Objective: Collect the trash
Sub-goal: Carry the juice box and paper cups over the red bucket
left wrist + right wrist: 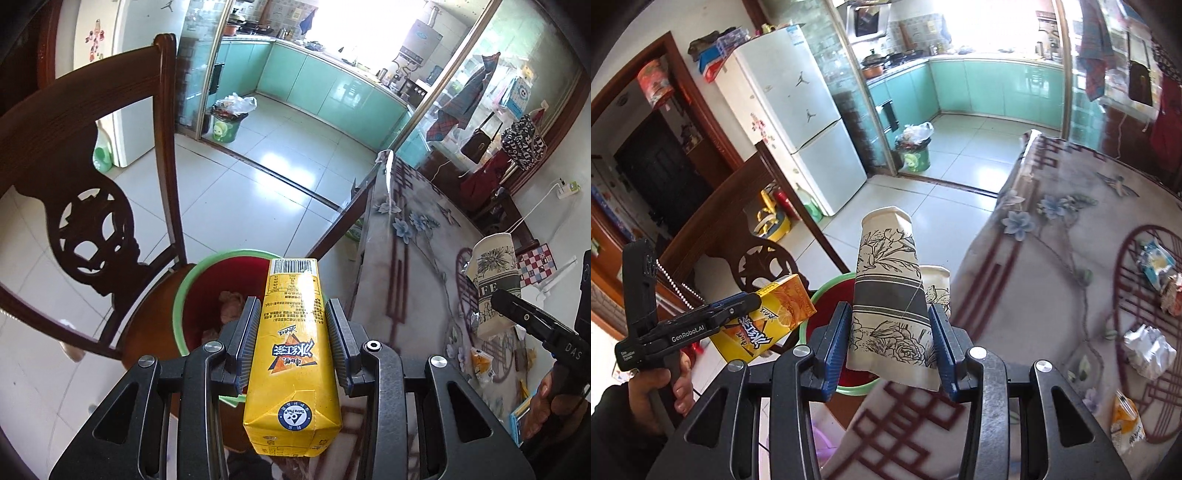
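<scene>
Now left tool (pixel 291 332) clamps a yellow rectangular tea carton (pixel 291 354) btwn its pads, w/ the green-rimmed red plastic bin (pixel 184 295) just beyond and below. Right tool (pixel 892 343) grips a squashed flower-print paper cup (pixel 890 295), bin (pixel 827 291) behind it; bench (pixel 1052 258) to its right.

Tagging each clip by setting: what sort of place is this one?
Most likely a home dining area opening onto a kitchen: a white two-door fridge, mint-green kitchen cabinets, and a table under a floral plastic cloth beside a carved dark wooden chair.
</scene>
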Demonstrator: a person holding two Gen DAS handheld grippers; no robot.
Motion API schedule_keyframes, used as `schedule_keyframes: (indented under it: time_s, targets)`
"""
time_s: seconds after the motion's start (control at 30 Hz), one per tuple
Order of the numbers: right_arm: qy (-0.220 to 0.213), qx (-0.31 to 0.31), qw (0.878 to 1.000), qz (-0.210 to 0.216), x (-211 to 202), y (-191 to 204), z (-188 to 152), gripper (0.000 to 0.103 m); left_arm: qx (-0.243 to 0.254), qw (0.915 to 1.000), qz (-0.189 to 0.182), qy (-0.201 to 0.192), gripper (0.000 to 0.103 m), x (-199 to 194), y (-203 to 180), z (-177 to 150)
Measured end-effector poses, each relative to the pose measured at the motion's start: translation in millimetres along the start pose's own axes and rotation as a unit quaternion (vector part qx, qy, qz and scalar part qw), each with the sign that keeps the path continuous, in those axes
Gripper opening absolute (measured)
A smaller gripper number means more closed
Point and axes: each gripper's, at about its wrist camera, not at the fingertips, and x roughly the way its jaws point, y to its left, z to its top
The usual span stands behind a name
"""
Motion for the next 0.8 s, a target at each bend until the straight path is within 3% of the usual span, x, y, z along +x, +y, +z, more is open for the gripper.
schedule_keyframes:
  time_s: [0.37,0.8]
  targets:
    - [0.051,0.001,0.998,0.026,65,14,11,0.041,-0.012,0.9993,0.023,0.026,0.035,31,25,10]
    - [0.12,-0.015,0.991,0.047,123,37,-2,0.041,-0.008,0.9983,0.023,0.053,0.035,60,35,21]
